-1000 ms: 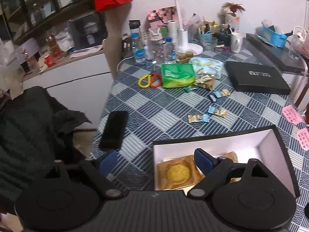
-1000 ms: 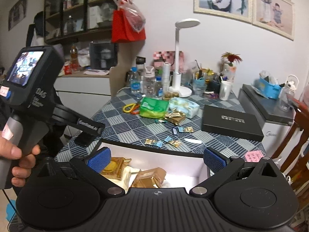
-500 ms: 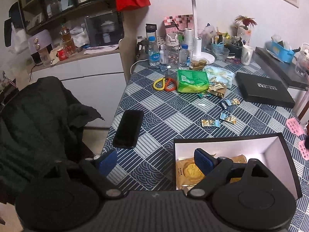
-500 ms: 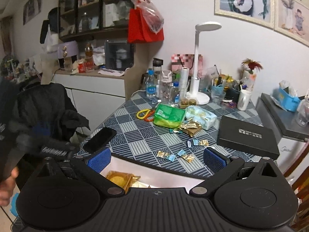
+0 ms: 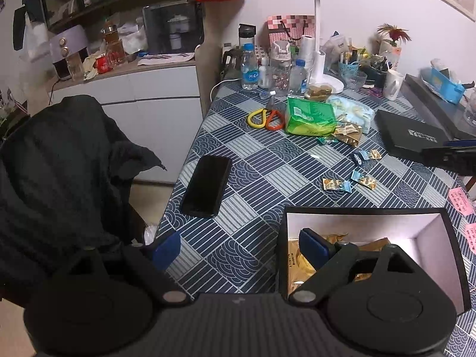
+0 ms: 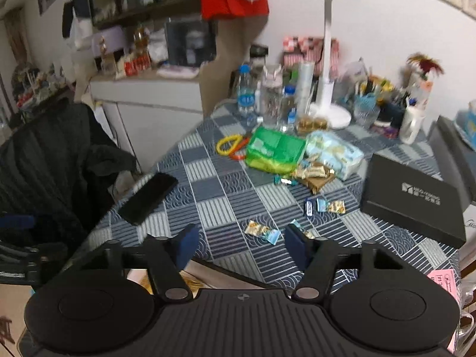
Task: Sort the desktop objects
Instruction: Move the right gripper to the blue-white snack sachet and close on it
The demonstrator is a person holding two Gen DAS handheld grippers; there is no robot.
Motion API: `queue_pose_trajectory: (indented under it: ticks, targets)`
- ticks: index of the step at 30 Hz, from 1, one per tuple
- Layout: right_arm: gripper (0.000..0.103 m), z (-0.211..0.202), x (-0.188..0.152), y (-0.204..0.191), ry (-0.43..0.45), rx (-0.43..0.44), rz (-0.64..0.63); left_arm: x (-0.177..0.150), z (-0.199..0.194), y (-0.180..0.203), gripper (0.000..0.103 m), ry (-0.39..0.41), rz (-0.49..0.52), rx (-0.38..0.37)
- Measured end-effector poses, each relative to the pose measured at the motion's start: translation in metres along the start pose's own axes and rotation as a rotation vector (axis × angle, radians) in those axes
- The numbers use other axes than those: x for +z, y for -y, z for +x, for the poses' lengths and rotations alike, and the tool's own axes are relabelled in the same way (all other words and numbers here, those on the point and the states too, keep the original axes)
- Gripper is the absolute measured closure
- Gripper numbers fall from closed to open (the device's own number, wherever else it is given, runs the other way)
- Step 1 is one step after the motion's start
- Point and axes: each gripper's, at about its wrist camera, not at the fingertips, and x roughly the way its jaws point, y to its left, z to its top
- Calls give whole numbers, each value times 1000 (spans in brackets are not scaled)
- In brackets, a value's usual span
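Hovering with jaws apart, left tongs (image 5: 239,245) straddle the box (image 5: 364,209) rim, right tongs (image 6: 239,245) over bare tablecloth (image 6: 220,208).

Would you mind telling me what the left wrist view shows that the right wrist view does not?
Only the left wrist view shows the inside of the open box, with gold packets at the bottom, and the tip of the right hand-held gripper at the right edge. Only the right wrist view shows the whole black lid. Both show the phone, the green packet, the scissors and loose candies on the table.
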Motion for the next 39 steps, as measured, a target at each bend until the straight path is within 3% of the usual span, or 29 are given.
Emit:
queue_pose_trajectory:
  ticks: [3, 5, 13, 22, 29, 39]
  targets:
    - [57, 29, 6, 13, -55, 5, -5, 3, 6, 2, 0, -6, 6, -1]
    - [59, 49, 9, 22, -92, 3, -9, 5, 10, 4, 0, -11, 9, -2]
    - [60, 132, 14, 57, -253, -42, -37, 10, 26, 16, 0, -39, 26, -12]
    - [57, 208, 3, 70, -401, -86, -112, 14, 35, 33, 0, -53, 66, -42]
    - [57, 249, -3, 75, -458, -121, -194, 12, 45, 42, 0, -75, 91, -42]
    - [64, 283, -7, 90, -481, -114, -148, 13, 60, 42, 0, -100, 83, -43]
